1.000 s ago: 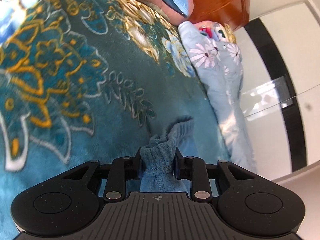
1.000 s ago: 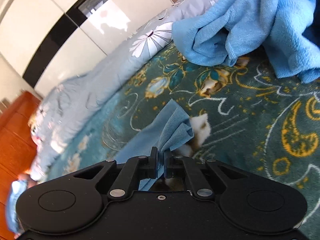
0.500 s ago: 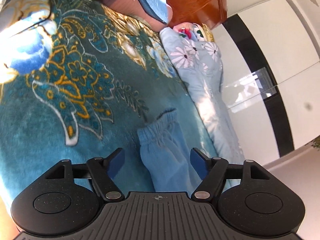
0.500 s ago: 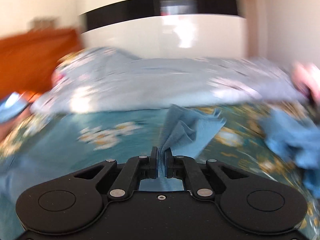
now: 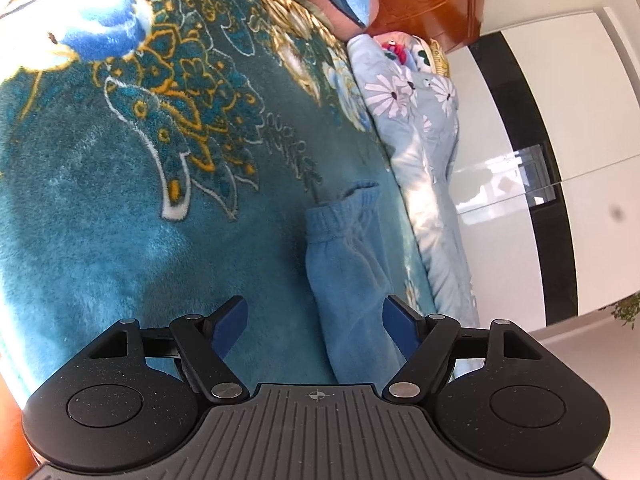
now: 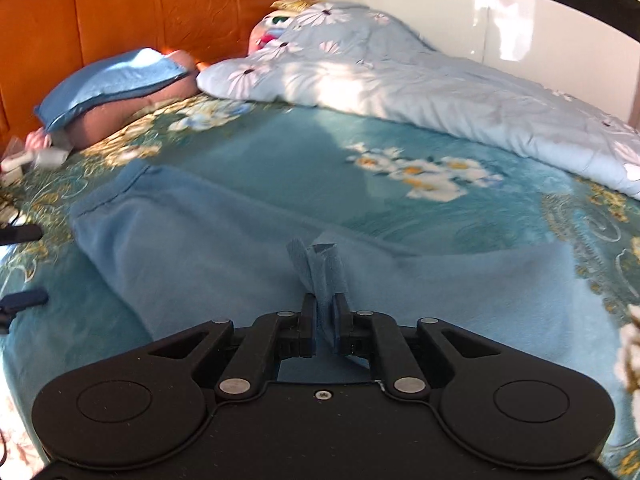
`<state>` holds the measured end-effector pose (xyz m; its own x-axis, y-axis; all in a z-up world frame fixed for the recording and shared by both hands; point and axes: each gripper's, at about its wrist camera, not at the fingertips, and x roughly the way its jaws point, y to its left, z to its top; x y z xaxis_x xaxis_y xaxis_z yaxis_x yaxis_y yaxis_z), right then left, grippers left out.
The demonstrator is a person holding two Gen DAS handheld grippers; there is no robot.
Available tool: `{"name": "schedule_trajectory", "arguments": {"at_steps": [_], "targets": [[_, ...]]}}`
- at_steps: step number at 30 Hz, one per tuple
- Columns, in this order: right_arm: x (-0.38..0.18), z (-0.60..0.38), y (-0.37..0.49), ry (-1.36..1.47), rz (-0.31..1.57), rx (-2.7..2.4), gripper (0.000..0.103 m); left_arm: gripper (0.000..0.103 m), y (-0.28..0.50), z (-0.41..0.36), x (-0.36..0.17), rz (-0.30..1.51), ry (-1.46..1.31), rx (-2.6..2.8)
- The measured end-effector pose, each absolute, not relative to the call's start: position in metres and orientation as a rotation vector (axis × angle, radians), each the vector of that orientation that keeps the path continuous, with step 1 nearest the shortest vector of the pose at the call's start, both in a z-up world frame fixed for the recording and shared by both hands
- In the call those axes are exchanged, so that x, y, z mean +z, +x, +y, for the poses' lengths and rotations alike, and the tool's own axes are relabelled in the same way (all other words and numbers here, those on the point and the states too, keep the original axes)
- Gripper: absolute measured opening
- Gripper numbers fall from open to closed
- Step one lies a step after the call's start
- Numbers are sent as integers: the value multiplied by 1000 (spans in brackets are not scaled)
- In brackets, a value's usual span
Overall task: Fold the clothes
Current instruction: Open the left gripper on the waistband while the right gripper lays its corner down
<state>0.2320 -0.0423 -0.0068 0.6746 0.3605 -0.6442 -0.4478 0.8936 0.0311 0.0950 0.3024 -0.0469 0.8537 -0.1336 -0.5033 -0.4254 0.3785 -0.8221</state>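
Two grippers, one load: your right gripper [image 6: 323,328] clamps a bunched edge of the soft blue fleece garment [image 6: 224,256], spread mid-frame over the teal floral blanket [image 6: 280,160]. Your left gripper [image 5: 316,324] gapes, empty; carry the edge across evenly.

Strong daylight fills both views. Sunlit patches wash out the pale blue daisy-print quilt [image 6: 400,80], and the glossy white wardrobe panels [image 5: 500,184] carry window reflections and glare. The teal plush floral blanket [image 5: 120,220] is sharp nearby; in the right wrist view its far pattern looks smeared, perhaps from motion. Fisheye bending curves the orange wooden headboard [image 6: 160,8] and the frame edges.
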Motion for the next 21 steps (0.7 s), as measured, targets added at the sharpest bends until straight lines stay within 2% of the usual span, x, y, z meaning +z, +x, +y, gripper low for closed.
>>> {"name": "schedule_trajectory", "arguments": {"at_steps": [1, 8, 10, 15, 17, 18, 20, 21], "targets": [[-9, -40, 229, -132, 699, 483, 19, 73, 99, 303, -48, 547, -1179, 199], [-1, -46, 215, -75, 691, 577, 19, 76, 131, 305, -48, 524, -1156, 224], [10, -61, 211, -14, 660, 571, 25, 76, 142, 305, -47, 521, -1138, 233], [31, -113, 194, 14, 588, 484, 30, 73, 162, 301, -45, 508, -1095, 276], [34, -137, 187, 3, 577, 432, 34, 57, 165, 299, -44, 508, -1091, 280], [35, -148, 184, 2, 577, 400, 35, 52, 167, 298, -44, 510, -1092, 279], [36, -172, 178, 12, 580, 335, 35, 31, 168, 295, -43, 513, -1080, 296], [36, -183, 175, 25, 581, 303, 35, 25, 169, 293, -42, 514, -1070, 312]]}}
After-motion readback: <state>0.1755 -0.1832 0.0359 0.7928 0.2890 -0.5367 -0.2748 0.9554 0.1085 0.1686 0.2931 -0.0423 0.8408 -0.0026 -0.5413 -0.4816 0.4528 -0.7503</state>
